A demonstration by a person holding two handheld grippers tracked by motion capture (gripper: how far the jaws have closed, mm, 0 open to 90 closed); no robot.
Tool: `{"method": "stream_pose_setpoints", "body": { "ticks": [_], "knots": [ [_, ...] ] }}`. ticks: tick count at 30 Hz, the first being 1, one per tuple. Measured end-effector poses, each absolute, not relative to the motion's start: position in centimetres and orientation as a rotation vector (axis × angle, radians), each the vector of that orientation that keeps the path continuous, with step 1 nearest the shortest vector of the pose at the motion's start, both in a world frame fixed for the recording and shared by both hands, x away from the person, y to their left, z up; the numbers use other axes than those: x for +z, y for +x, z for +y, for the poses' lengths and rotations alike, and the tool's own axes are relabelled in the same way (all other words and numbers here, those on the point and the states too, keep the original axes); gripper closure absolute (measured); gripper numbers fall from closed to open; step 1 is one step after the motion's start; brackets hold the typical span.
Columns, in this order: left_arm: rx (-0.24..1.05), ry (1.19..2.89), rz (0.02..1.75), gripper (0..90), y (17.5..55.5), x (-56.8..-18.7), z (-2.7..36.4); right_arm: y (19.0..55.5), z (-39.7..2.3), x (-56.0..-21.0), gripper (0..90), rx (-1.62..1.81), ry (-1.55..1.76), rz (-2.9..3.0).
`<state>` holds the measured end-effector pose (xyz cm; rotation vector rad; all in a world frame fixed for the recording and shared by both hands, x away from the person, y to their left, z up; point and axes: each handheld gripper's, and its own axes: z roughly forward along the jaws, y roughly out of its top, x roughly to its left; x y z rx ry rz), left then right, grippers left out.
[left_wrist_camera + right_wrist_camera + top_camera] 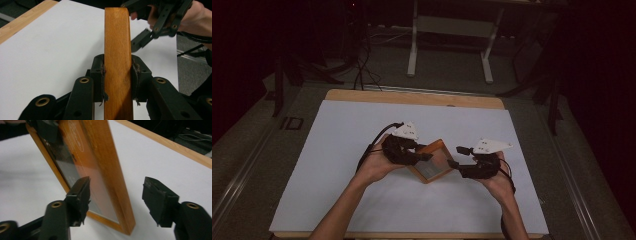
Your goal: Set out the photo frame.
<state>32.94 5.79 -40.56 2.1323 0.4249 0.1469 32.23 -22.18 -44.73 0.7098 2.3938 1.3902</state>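
Plainly the white sheet [362, 150] covering the wooden table [412, 96] is there to give the work a plain, even ground, and everything else sits near its middle. On that sheet the wooden picture frame [432, 161] stands on one lower corner, tilted up off the surface rather than lying flat (probably so that both faces can be reached). To the frame's left, the left gripper [117, 72] has its jaws clenched on the frame's edge, pads pressing both sides of the wood; this looks like the grip that keeps the frame upright. To the frame's right, the right gripper [116, 195] has its jaws spread wide, straddling the frame's near edge without pressing it, so the frame appears to hang on the left grip alone.
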Motion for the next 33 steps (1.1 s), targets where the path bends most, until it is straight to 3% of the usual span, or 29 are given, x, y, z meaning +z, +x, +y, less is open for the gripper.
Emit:
{"method": "stream_pose_setpoints", "body": {
  "ticks": [5, 9, 17, 25, 28, 33],
  "knots": [
    [0.128, 2.148, 0.36, 68.3, 32.9, -40.5, 5.6, 32.8, -20.8, -45.5, 30.1, 1.412, 0.652, 2.437],
    [0.108, 2.146, 0.336, 68.0, 33.3, -40.6, 5.7, 33.2, -20.0, -46.1, 29.7, 1.433, 0.632, 2.479],
    [0.125, 2.13, 0.402, 64.6, 33.9, -40.8, 6.2, 32.7, -19.9, -45.9, 38.5, 1.426, 0.59, 2.503],
    [0.126, 2.112, 0.474, 58.9, 34.3, -41.2, 6.7, 32.3, -20.3, -45.7, 53.2, 1.4, 0.57, 2.496],
    [0.121, 2.106, 0.498, 53.0, 34.4, -41.3, 6.9, 32.1, -20.6, -45.7, 62.1, 1.388, 0.571, 2.488],
    [0.097, 2.051, 0.545, 45.6, 34.6, -41.4, 7.7, 31.9, -21.0, -45.7, 66.1, 1.385, 0.559, 2.499]
  ]
}}
